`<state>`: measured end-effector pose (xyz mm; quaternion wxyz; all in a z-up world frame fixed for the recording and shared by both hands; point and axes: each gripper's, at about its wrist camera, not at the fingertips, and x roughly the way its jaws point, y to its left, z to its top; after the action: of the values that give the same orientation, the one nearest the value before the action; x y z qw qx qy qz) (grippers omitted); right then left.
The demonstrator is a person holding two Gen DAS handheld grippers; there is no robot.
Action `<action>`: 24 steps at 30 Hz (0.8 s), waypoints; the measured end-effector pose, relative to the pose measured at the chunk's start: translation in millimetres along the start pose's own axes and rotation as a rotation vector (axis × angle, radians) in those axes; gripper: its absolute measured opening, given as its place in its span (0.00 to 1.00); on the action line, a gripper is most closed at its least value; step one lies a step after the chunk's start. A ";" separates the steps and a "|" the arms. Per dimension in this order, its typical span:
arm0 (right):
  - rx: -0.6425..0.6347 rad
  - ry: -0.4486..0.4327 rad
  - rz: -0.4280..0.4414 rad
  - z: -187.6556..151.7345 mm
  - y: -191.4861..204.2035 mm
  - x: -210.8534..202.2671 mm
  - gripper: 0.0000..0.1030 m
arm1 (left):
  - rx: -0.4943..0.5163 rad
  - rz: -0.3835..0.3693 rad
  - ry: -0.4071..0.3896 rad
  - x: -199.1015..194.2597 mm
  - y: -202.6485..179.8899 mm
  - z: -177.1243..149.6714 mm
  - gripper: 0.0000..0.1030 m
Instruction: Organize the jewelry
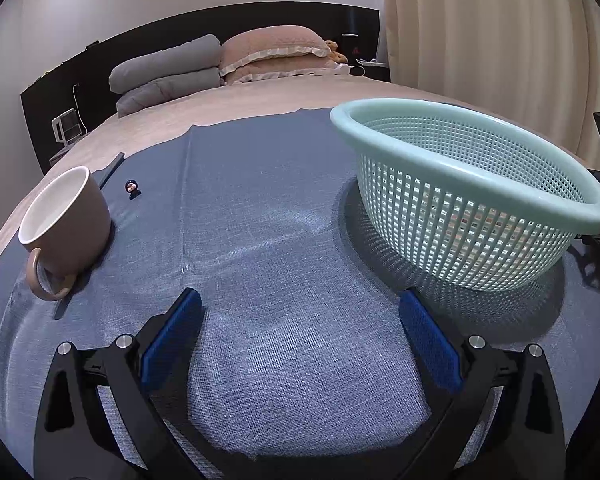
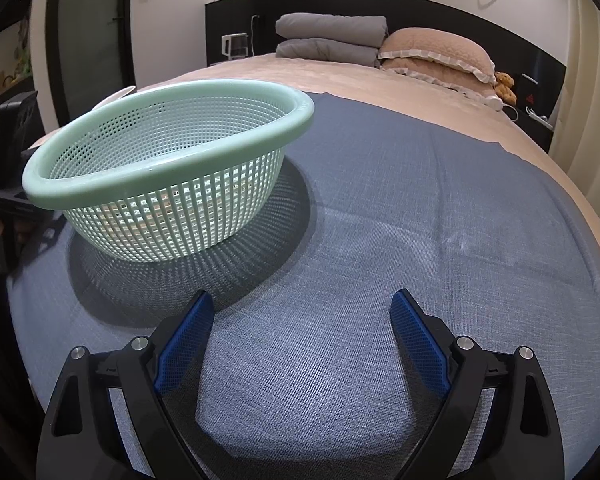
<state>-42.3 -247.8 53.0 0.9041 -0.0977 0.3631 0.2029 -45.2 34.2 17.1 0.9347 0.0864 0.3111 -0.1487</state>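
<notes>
The jaws of the left gripper (image 1: 300, 300) stood wide apart and held nothing; only bare blue woven cloth (image 1: 284, 240) lay between the blue pads. The jaws of the right gripper (image 2: 302, 304) were likewise spread wide and empty, above the same cloth.

A pale green perforated plastic basket (image 1: 472, 236) sat on the cloth between the two grippers, to the right in the left wrist view and to the left (image 2: 168, 200) in the right wrist view. This central position probably let either gripper reach it as the receiving container. Its contents could not be determined through the mesh.

A beige ceramic mug (image 1: 66, 224) stood at the far left. Just beyond it lay a small dark round jewelry piece (image 1: 131, 188), apart from the mug and well apart from the basket. Judged from this layout, the piece remained to be collected, most likely by the left gripper.
</notes>
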 end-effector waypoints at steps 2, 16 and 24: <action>0.001 0.002 0.001 -0.8 -0.2 0.5 0.84 | 0.000 0.000 0.000 -0.1 -0.1 0.2 0.94; 0.002 0.009 0.000 -2.5 0.0 2.2 0.84 | 0.004 -0.019 0.007 1.9 -0.1 1.0 0.94; 0.003 0.011 0.002 -2.8 0.1 1.9 0.84 | 0.003 -0.021 0.012 2.4 0.4 0.2 0.94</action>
<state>-42.8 -248.1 49.7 0.9021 -0.0968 0.3684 0.2026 -43.1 34.0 15.8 0.9311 0.0856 0.3173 -0.1585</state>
